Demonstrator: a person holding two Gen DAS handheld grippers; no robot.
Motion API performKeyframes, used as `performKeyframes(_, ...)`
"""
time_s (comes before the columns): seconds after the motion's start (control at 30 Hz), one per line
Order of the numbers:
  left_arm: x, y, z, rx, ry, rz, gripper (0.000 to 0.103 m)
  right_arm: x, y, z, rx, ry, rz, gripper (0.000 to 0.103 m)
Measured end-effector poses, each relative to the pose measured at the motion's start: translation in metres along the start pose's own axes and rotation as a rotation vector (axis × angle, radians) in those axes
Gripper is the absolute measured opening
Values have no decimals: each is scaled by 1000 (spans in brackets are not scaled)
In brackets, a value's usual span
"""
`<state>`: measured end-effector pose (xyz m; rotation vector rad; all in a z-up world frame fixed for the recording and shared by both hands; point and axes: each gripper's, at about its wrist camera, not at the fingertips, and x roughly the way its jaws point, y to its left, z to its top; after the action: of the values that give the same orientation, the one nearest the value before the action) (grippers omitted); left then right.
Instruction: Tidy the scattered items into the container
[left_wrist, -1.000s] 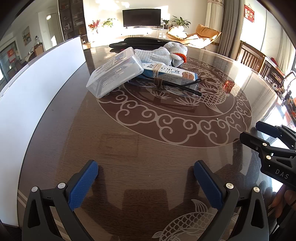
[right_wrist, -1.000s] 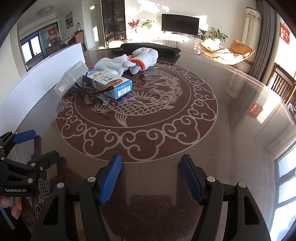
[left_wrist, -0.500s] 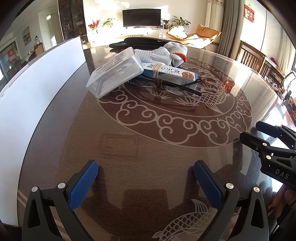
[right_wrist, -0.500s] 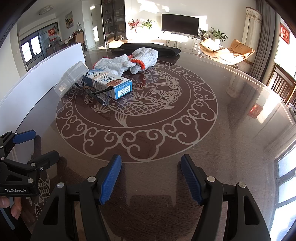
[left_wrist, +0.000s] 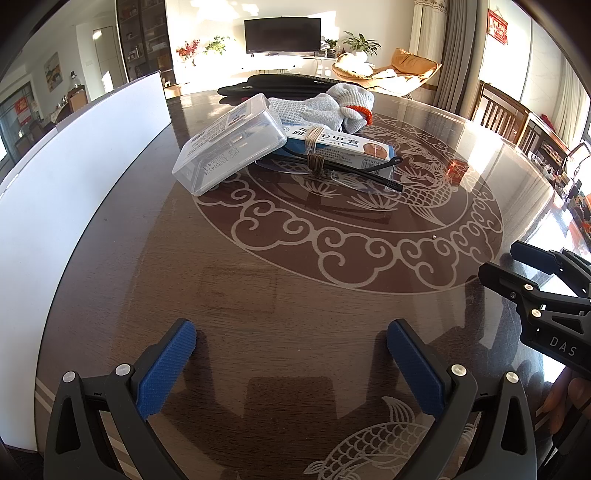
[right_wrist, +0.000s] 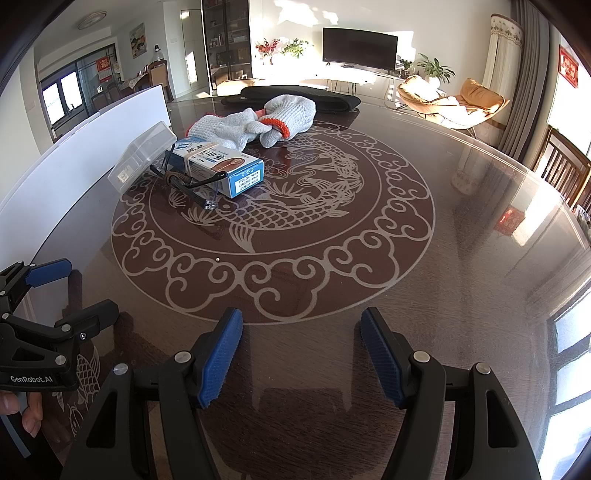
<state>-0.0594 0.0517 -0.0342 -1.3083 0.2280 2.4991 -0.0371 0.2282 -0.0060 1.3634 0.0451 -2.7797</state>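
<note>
The clear plastic container (left_wrist: 229, 144) lies tilted at the far left of the round table (left_wrist: 258, 295), leaning on a blue-and-white carton (left_wrist: 343, 146). Black-armed glasses (left_wrist: 351, 171) with a brown band rest against the carton's near side; 2 knit gloves (right_wrist: 258, 122) lie just beyond. A white board (left_wrist: 55, 206) lines the left edge. Near, well apart from the pile, the left gripper (left_wrist: 291, 369) and right gripper (right_wrist: 301, 354) hover, fingers spread, holding nothing.
</note>
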Motion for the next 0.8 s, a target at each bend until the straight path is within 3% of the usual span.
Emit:
performKeyframes(0.53,-1,0,0,3,1,-2,103,0,0,0,0,0,0,68)
performKeyframes(0.67,-1,9,3,54,64,-35,103,1,2,0,0,0,0,68)
performKeyframes(0.8,-3,33,0,10,96,-8,103,0,0,0,0,0,0,68)
